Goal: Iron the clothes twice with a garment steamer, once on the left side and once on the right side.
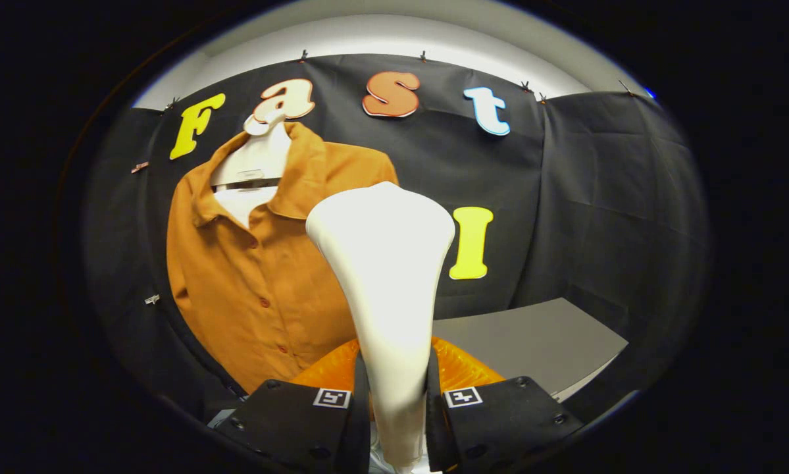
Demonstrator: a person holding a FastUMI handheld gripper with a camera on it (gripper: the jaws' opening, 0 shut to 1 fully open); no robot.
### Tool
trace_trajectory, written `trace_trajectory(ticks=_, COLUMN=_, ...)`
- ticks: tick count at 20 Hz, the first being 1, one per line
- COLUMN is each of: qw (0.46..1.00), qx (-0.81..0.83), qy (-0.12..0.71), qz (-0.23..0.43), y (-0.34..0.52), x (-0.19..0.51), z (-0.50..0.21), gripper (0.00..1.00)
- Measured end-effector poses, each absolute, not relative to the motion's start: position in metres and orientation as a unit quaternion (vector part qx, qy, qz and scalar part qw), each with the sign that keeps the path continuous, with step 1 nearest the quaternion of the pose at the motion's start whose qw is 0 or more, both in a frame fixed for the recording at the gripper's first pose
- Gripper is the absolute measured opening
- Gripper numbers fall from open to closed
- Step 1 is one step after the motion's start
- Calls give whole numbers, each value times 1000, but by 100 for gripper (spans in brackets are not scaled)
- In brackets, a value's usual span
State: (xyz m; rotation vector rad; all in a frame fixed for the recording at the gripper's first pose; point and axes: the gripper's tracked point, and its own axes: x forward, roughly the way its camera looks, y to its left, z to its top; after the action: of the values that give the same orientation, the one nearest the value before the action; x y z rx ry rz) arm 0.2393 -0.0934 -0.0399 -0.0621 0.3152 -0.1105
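Steamer (pixel 387 276) in hand-held gripper (pixel 397 395) (base hidden)

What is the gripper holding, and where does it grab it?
The gripper holds the white garment steamer by its narrow handle, both fingers pressing its sides, head pointing up.

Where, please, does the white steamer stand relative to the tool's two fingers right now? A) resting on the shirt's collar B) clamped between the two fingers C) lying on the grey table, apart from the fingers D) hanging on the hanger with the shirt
B: the white steamer has its handle pressed between both fingers of the tool, its head rising beside the orange shirt.
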Motion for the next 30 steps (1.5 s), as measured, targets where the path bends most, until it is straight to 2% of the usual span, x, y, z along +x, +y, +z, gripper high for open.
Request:
trace_trajectory(ticks=7, qw=984, qx=-33, qy=166, qz=-52, y=-46, x=271, z=-56, gripper=37)
trace_trajectory(ticks=19, qw=973, qx=-31, qy=213, qz=-77, y=-41, x=314, z=-105, gripper=37)
trace_trajectory(ticks=30, qw=955, qx=-24, qy=284, qz=-87, y=-45, x=298, z=-176, gripper=37)
